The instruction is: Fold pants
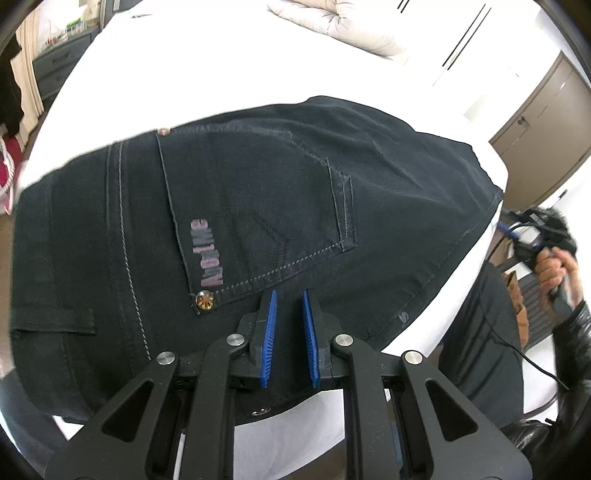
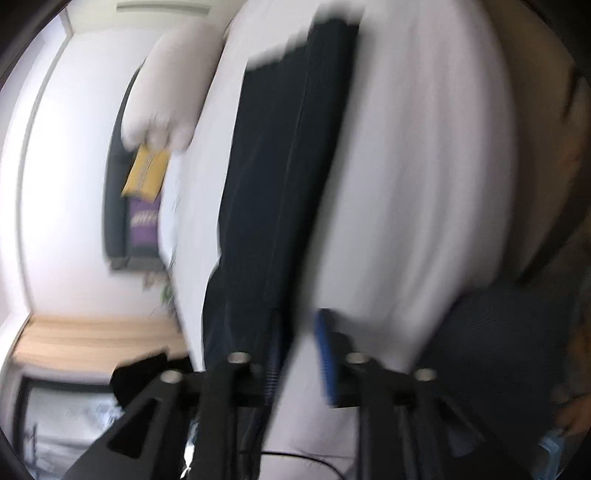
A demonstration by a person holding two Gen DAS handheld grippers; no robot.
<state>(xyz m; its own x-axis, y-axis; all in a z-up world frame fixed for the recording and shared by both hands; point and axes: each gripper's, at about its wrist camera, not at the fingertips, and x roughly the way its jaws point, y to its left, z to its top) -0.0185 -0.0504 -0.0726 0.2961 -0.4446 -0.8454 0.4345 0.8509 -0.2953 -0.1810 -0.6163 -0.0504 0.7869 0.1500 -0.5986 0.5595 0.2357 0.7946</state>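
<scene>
Dark pants [image 1: 258, 206] cover the white bed [image 1: 229, 62] (pillow [image 1: 332, 26] at top); left gripper [image 1: 289, 295] fingers nearly together on the cloth, right gripper [image 2: 295, 332] fingers spread, empty.

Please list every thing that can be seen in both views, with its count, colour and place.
pants: one, black, spread on bed
sheet: one, white, under pants
pillow: one, beige, far end of bed
cushions: two, yellow above purple, beside bed
cabinet: one, brown, by wall
left gripper: black, blue pads, jaws closed on pants' near edge
right gripper: black, blue pads, jaws open over sheet, blurred
hand: one, holding right gripper, beside bed
</scene>
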